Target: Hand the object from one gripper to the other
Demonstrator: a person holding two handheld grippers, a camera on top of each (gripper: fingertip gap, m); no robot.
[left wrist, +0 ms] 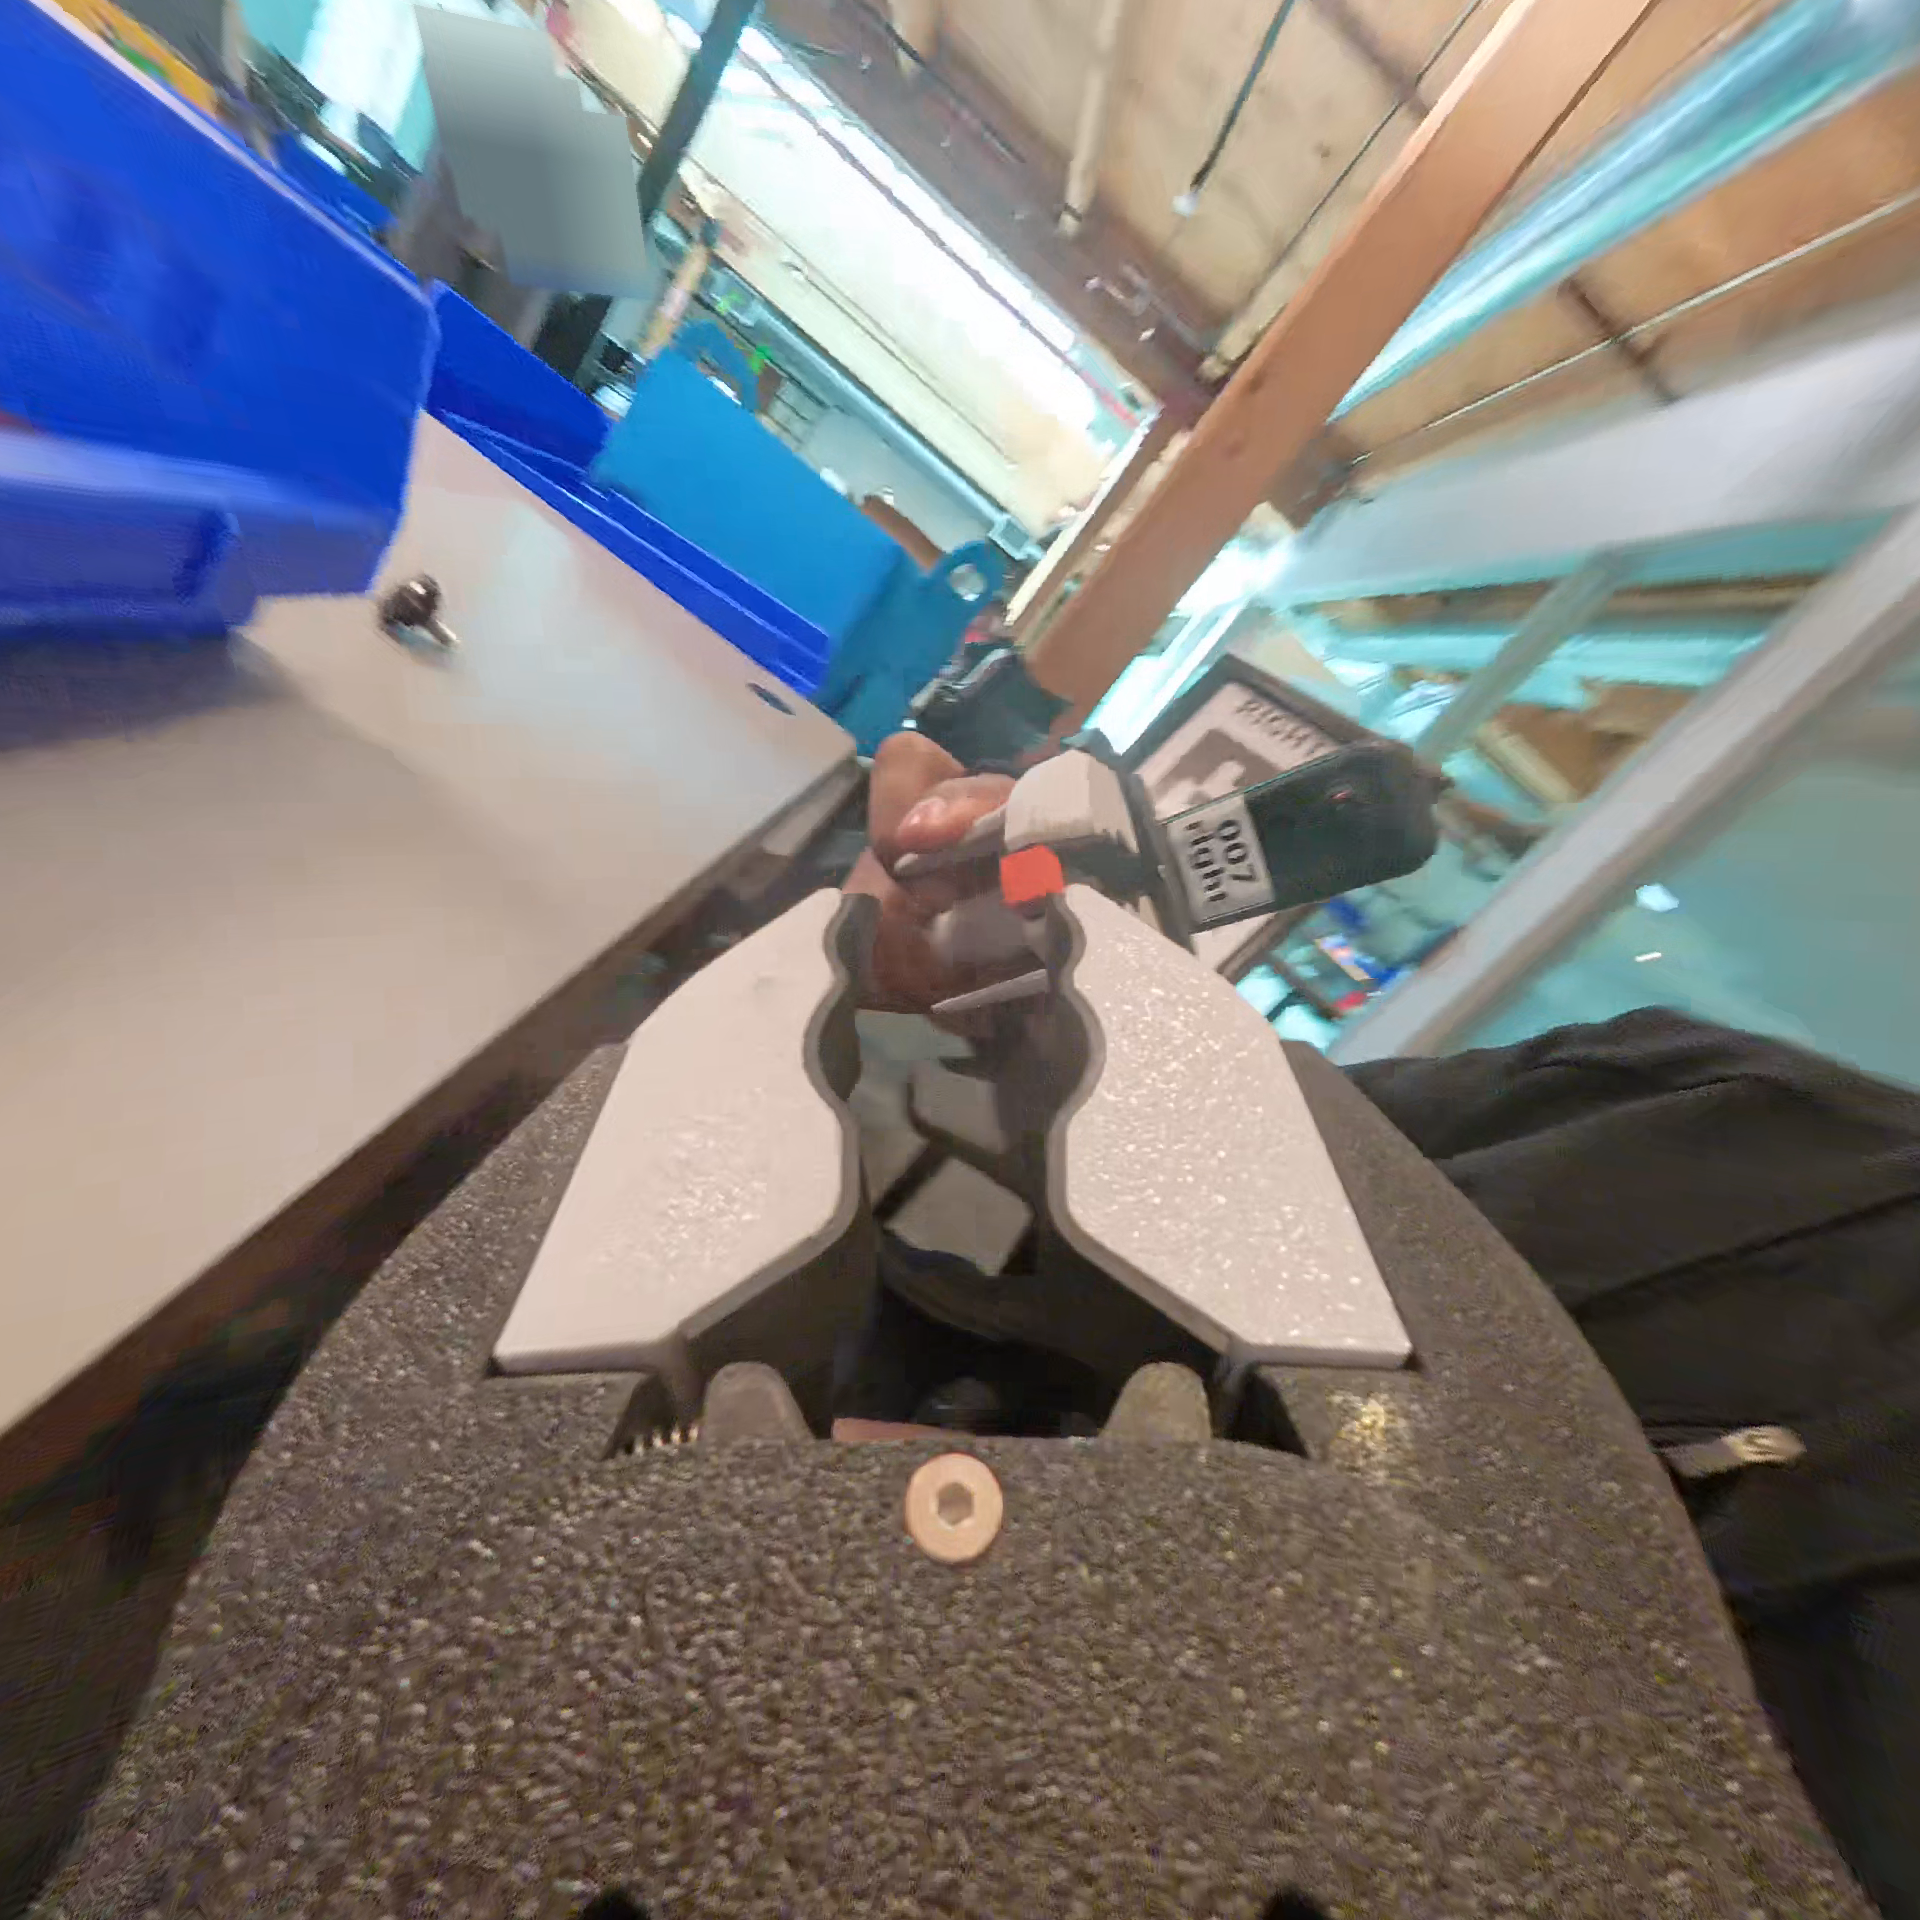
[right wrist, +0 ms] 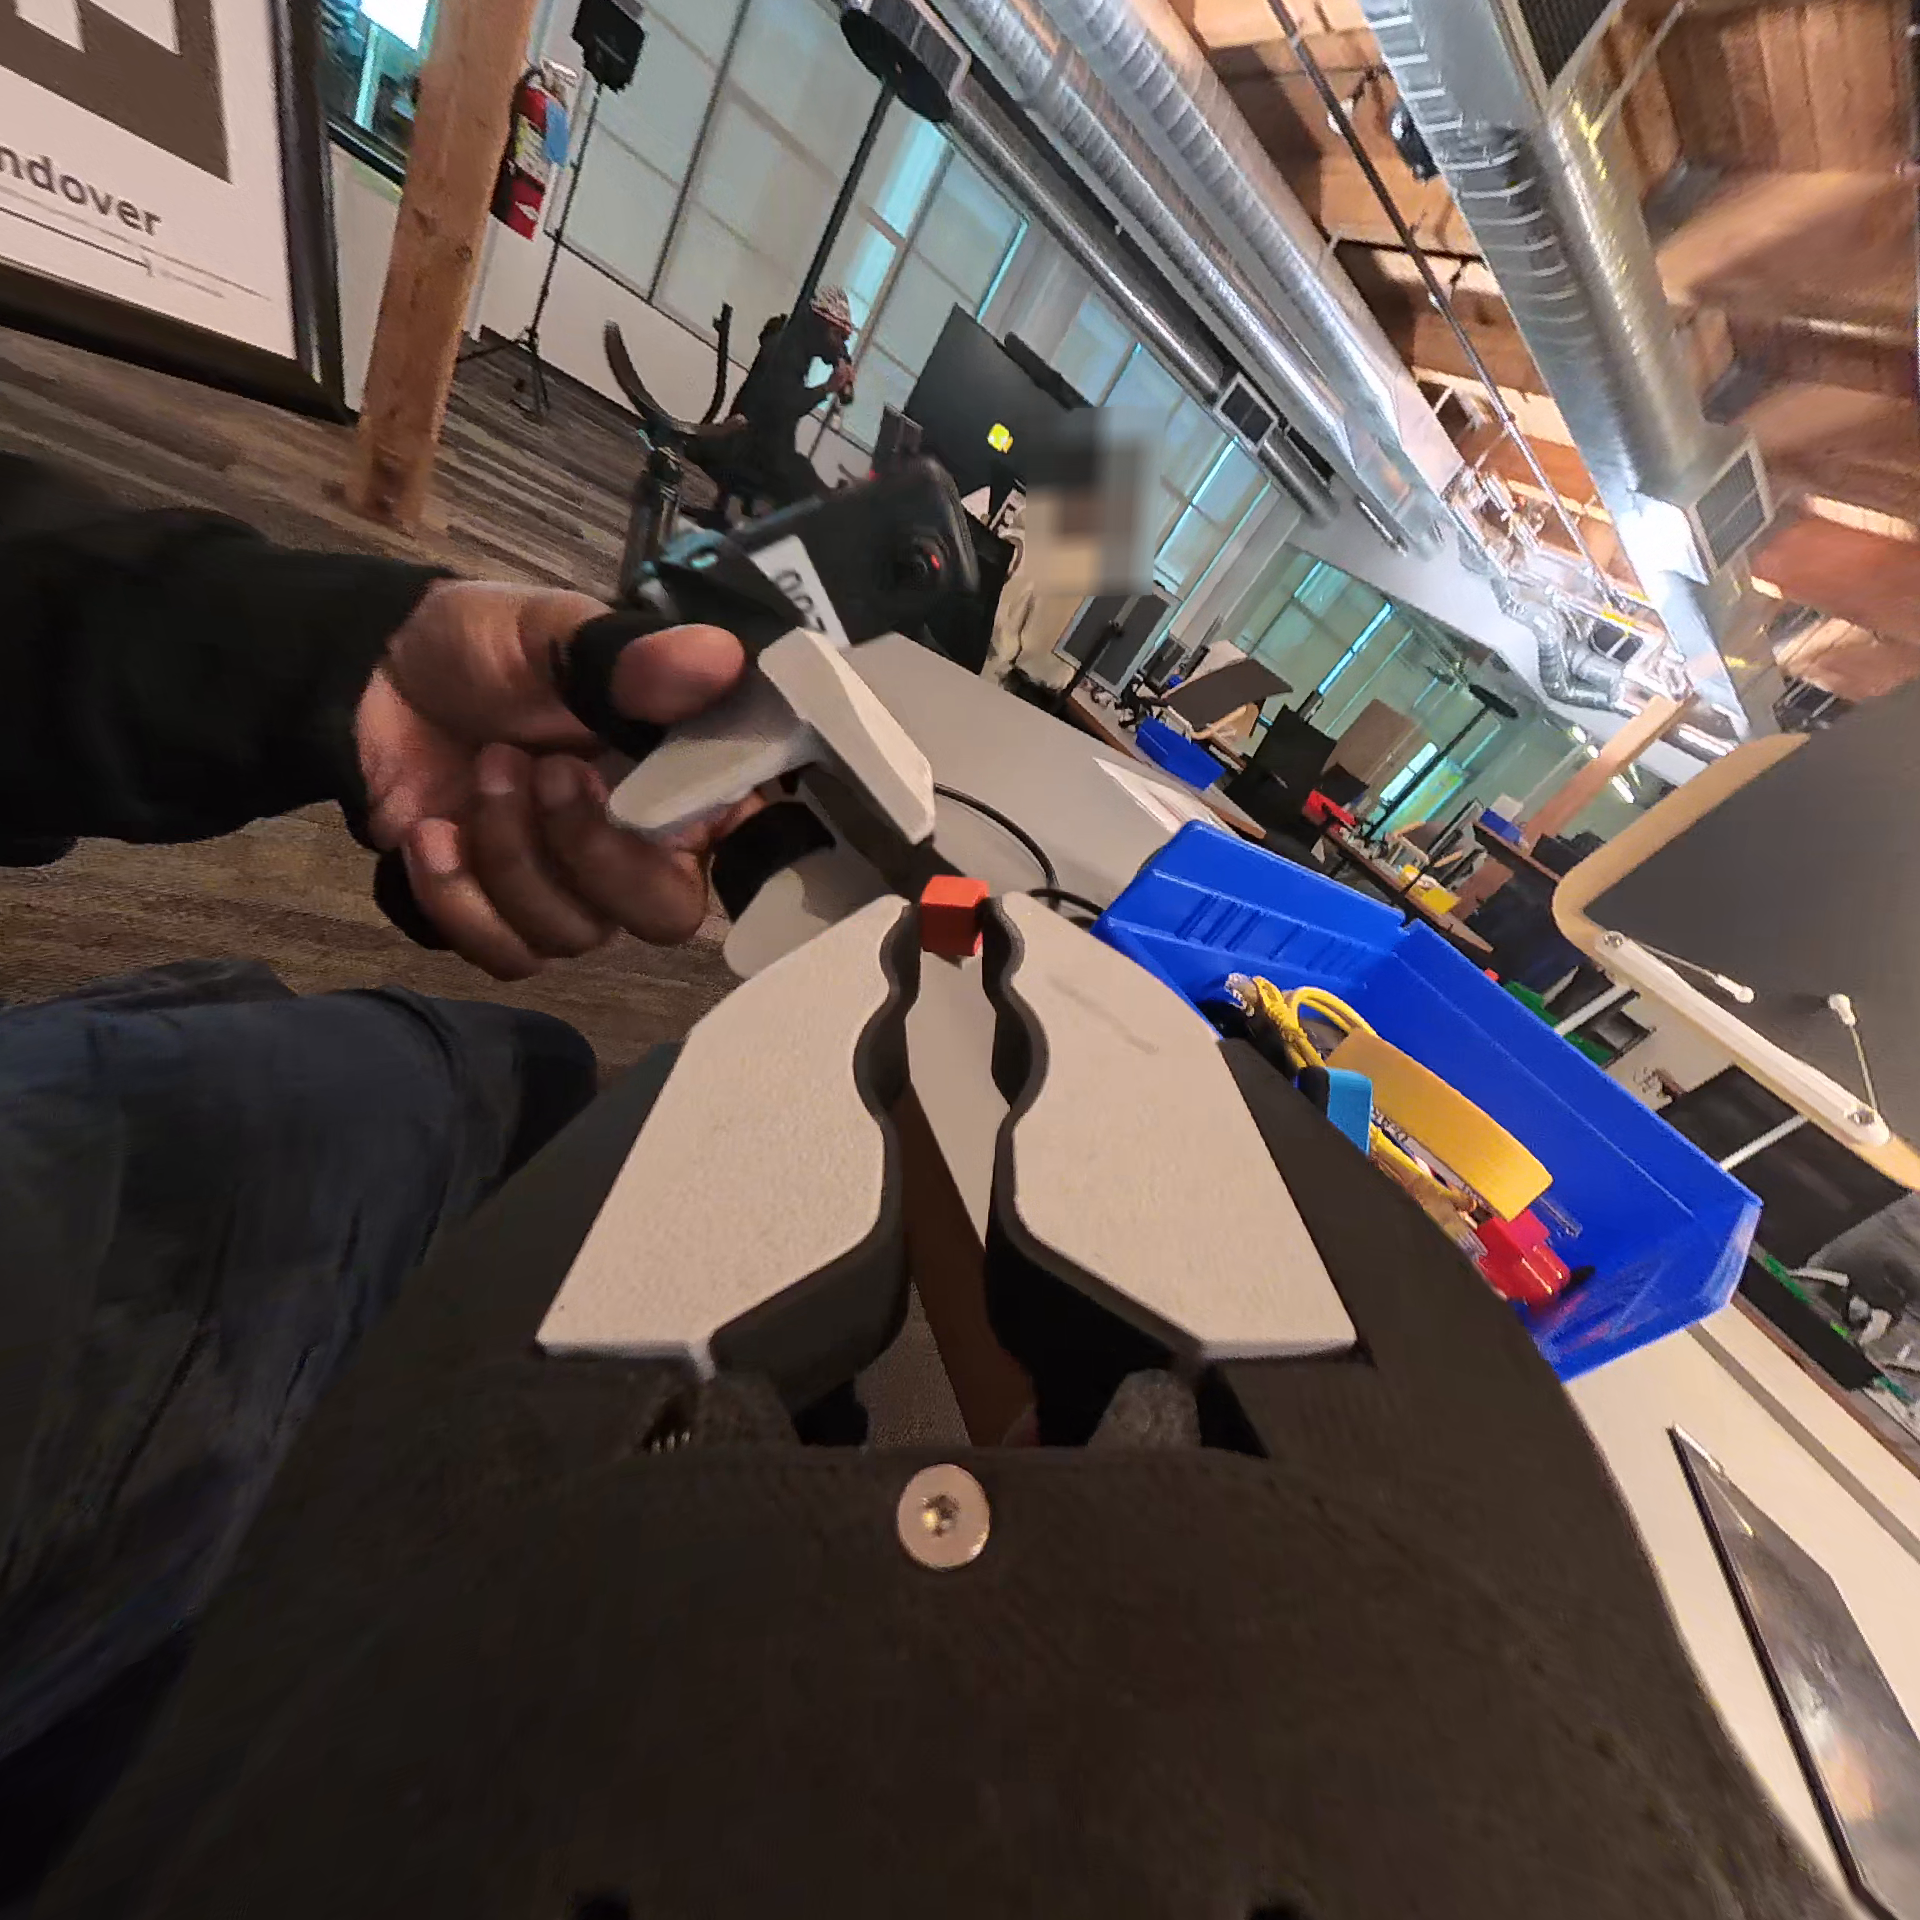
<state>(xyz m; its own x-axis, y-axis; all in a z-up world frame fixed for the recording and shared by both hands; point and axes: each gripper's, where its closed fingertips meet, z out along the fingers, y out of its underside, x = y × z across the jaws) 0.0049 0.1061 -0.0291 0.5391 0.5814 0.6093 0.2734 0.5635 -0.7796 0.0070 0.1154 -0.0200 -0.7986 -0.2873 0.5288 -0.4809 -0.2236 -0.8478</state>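
Observation:
A small red cube (right wrist: 951,914) is pinched between the fingertips of my right gripper (right wrist: 951,940), which is shut on it. My left gripper (left wrist: 956,909) is open, its jaws wide apart. In the left wrist view the cube (left wrist: 1029,876) sits just beyond the tip of its right-hand finger, held by the right gripper's grey fingers (left wrist: 1060,805). In the right wrist view the left gripper's grey fingers (right wrist: 852,727) reach in from the upper left, close to the cube, with a hand (right wrist: 499,769) on the handle. Both grippers are held in the air beside the table.
A grey table (left wrist: 364,883) lies to the left, with blue bins (left wrist: 208,364) and a small black part (left wrist: 416,613) on it. In the right wrist view a blue bin (right wrist: 1455,987) with yellow cables stands on the table. Dark clothing (left wrist: 1662,1195) is close by. My two grippers' fingertips are within a few centimetres of each other.

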